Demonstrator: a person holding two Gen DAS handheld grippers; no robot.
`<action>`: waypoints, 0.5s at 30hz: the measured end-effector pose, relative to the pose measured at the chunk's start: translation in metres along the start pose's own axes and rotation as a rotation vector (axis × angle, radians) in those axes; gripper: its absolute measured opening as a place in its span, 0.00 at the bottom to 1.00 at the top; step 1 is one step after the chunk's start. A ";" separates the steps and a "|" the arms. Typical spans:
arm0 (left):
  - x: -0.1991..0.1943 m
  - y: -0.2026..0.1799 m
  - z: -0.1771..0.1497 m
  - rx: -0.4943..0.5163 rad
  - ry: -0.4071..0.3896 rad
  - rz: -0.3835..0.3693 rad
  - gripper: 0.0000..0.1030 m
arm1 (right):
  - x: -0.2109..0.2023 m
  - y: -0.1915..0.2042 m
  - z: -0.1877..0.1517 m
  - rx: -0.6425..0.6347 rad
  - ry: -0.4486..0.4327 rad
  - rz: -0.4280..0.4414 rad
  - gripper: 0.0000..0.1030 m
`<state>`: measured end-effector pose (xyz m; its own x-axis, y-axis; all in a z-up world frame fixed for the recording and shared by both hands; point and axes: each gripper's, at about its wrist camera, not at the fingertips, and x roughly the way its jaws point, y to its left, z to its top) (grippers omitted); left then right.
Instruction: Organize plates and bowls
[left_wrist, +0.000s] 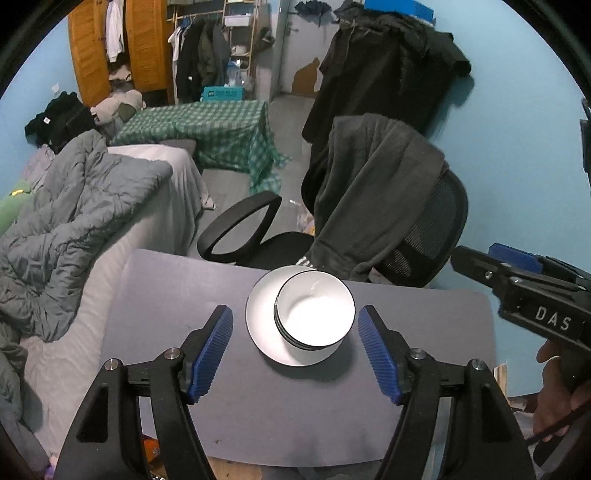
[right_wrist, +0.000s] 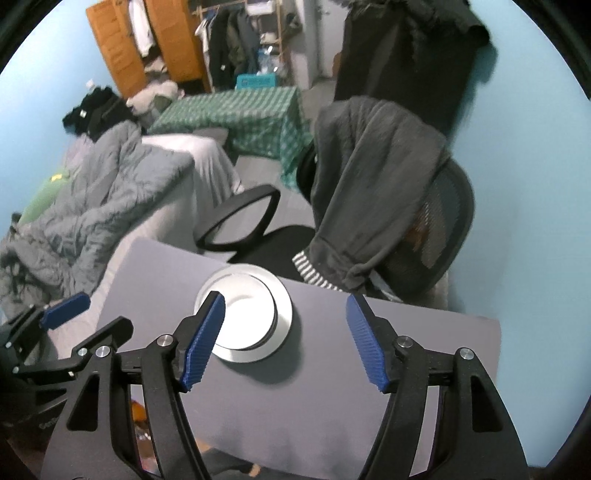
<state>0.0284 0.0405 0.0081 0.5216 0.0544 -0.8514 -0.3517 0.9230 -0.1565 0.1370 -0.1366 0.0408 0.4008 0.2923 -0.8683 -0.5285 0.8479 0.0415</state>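
White bowl (left_wrist: 314, 314) sits on the white plate (left_wrist: 258, 321), near the far edge of the grey tabletop (left_wrist: 184, 295), and nothing stands between it and either set of tongs. Behind that edge, an office chair (left_wrist: 251, 229) draped with a dark hoodie (left_wrist: 373, 192); a bed with a grey duvet (left_wrist: 74, 214) runs along the left edge. Left tongs (left_wrist: 295, 349) spread wide, empty. Right tongs (right_wrist: 284, 338) also released. The left view shows stacked rims on the bowl's wall; the right view flattens them.
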 end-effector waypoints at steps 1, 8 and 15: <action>-0.005 0.001 0.000 0.002 -0.009 0.000 0.73 | -0.006 0.000 -0.001 0.012 -0.010 0.000 0.66; -0.037 0.003 -0.001 0.028 -0.087 -0.014 0.80 | -0.037 0.004 -0.011 0.072 -0.065 -0.035 0.67; -0.056 0.004 -0.005 0.049 -0.103 -0.042 0.80 | -0.053 0.002 -0.022 0.126 -0.081 -0.051 0.67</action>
<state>-0.0062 0.0392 0.0526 0.6135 0.0519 -0.7880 -0.2909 0.9425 -0.1644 0.0988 -0.1603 0.0758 0.4863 0.2773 -0.8286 -0.4097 0.9100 0.0640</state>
